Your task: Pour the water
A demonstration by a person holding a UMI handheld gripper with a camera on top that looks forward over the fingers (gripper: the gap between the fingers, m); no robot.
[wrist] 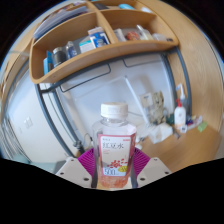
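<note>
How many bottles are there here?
2: a big bottle held between the tongs, and a small bottle on the table beyond. The cluttered shelf may hide more.

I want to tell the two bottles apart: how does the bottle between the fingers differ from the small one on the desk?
The clear plastic bottle with white cap and orange label is between the gripper fingers; the small white bottle with red tip stands beyond, on the wooden desk. The first looks far larger and nearer. Both stand upright.
</note>
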